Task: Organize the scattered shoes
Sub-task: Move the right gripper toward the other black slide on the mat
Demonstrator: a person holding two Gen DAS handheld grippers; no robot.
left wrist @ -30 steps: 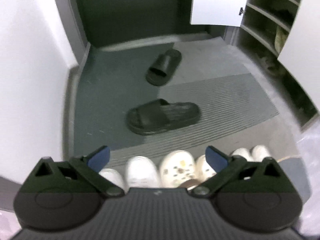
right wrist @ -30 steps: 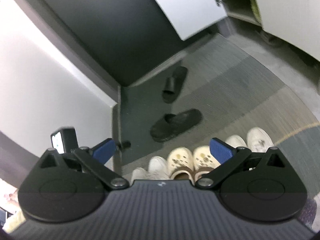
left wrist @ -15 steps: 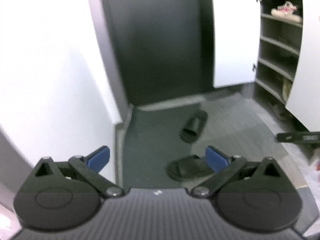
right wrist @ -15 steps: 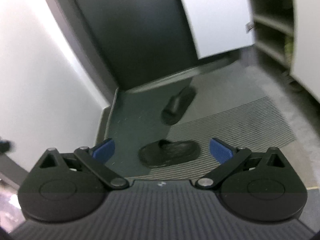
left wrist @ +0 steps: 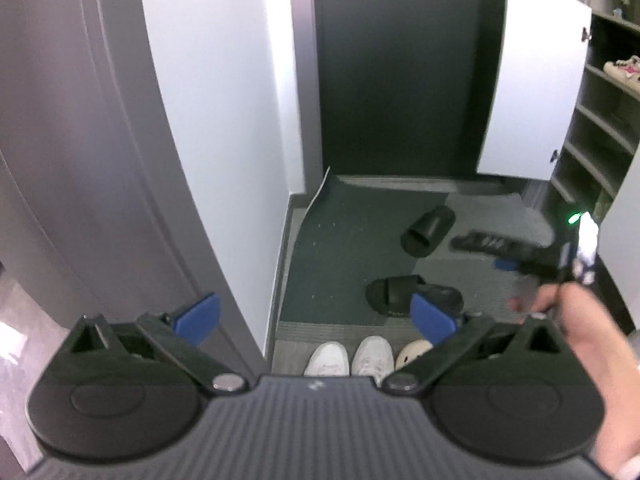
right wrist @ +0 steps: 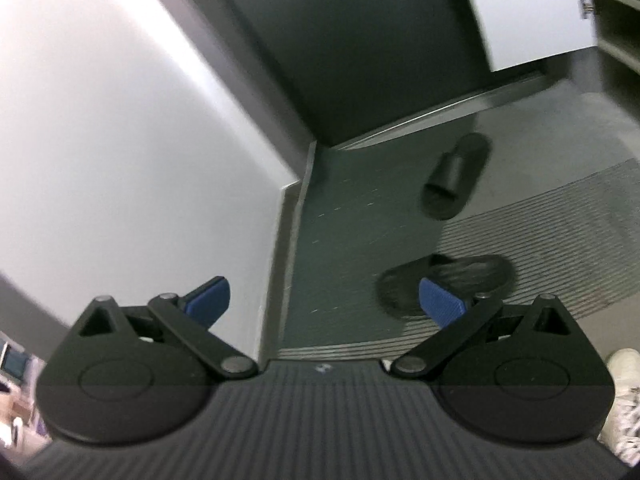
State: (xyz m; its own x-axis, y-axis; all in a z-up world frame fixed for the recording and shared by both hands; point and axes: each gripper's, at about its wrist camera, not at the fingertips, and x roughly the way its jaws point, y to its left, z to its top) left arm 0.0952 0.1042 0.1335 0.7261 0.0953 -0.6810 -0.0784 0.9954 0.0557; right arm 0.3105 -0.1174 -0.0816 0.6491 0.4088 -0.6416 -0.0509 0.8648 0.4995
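Observation:
Two black slides lie apart on the dark entry floor: the near slide (left wrist: 400, 294) (right wrist: 448, 284) sideways at the mat's edge, the far slide (left wrist: 428, 230) (right wrist: 456, 180) further in, toward the door. My left gripper (left wrist: 316, 316) hangs open and empty, well above the floor. Open as well, my right gripper (right wrist: 324, 302) holds nothing; its right pad overlaps the near slide in its own view. In the left wrist view the right gripper (left wrist: 496, 254) appears blurred at the right, held by a hand (left wrist: 568, 312) above the mat.
A row of white sneakers (left wrist: 352, 356) and a cream clog (left wrist: 414, 352) lines the step below me; one sneaker (right wrist: 624, 380) shows at the right. A shoe cabinet (left wrist: 592, 140) stands on the right with its white door (left wrist: 532, 100) open. A white wall (left wrist: 224, 120) closes the left.
The left view has pulled back, showing the row of white shoes again, and the hand-held right gripper has come in at its right. In the right view the slides have shifted rightward.

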